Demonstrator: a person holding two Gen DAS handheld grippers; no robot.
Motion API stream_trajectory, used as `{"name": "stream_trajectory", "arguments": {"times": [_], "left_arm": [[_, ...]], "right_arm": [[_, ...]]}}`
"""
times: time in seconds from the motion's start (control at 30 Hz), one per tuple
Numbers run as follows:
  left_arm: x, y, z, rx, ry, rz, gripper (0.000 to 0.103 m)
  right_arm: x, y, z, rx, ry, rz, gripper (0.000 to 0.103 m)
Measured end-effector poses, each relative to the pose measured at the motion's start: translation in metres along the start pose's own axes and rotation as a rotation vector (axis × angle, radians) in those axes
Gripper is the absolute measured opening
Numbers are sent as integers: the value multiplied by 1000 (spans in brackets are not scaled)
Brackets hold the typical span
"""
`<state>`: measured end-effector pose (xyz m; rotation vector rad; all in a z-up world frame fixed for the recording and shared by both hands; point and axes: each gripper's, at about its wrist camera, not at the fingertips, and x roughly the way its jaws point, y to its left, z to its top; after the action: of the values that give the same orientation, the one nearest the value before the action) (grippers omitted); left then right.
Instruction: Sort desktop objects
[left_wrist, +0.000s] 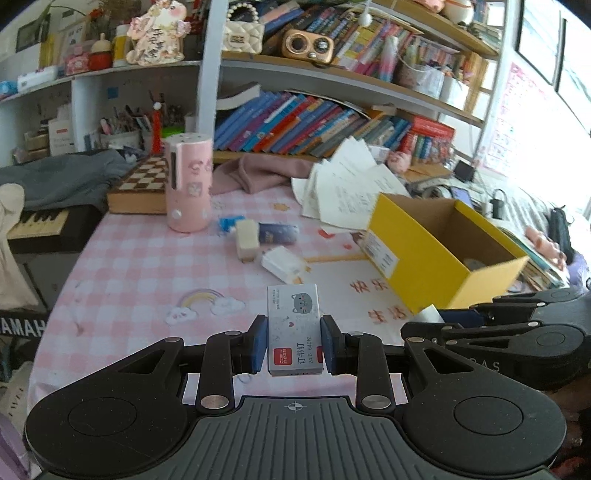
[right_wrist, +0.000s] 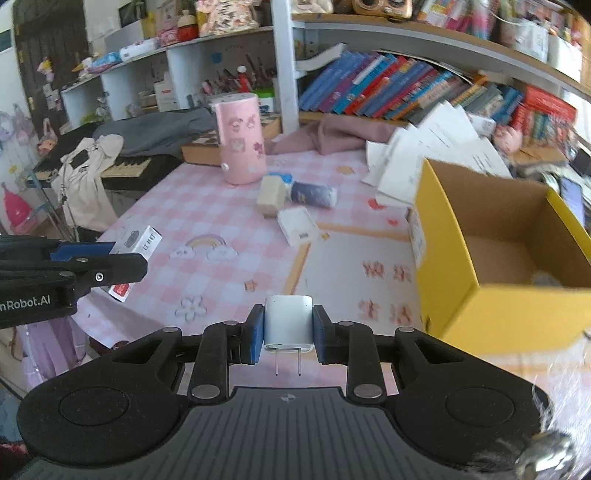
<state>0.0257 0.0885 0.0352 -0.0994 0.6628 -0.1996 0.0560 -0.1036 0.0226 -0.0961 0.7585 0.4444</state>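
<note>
Pink checkered worktop (left_wrist: 147, 266) is lying under both my claws. My left claw (left_wrist: 294, 343) is pinching a staple box (left_wrist: 294, 325) above it, while my right claw (right_wrist: 288, 334) is pinching a white charger plug (right_wrist: 288, 322) near the yellow cardboard box (right_wrist: 491, 317).

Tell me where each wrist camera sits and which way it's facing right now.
Left wrist: behind the left gripper, clamping a staple box; faces the desk and shelves; right gripper at right edge.
Right wrist: behind the right gripper, clamping a white charger; left gripper at left edge.
Shared: yellow box, pink cylinder.
</note>
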Motion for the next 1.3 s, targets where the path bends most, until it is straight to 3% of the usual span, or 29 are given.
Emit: {"name": "stream_trajectory", "arguments": {"times": [0.27, 0.5, 0.87, 1.13, 1.3], "left_arm": [[-1, -19, -1, 84, 5, -105, 29], [8, -30, 2, 110, 10, -171, 29], [36, -75, 17, 217, 15, -300, 29], [51, -99, 27, 264, 17, -335, 29], [60, -113, 34, 296, -6, -348, 29]], "right_arm": [[-30, -13, -13, 102, -33, -116, 25], [-40, -18, -17, 94, -41, -169, 25], [-59, -62, -29, 209, -52, -296, 25], [-74, -99, -36, 317, -50, -383, 25], [-69, -114, -35, 328, -43, -385, 25]]}}
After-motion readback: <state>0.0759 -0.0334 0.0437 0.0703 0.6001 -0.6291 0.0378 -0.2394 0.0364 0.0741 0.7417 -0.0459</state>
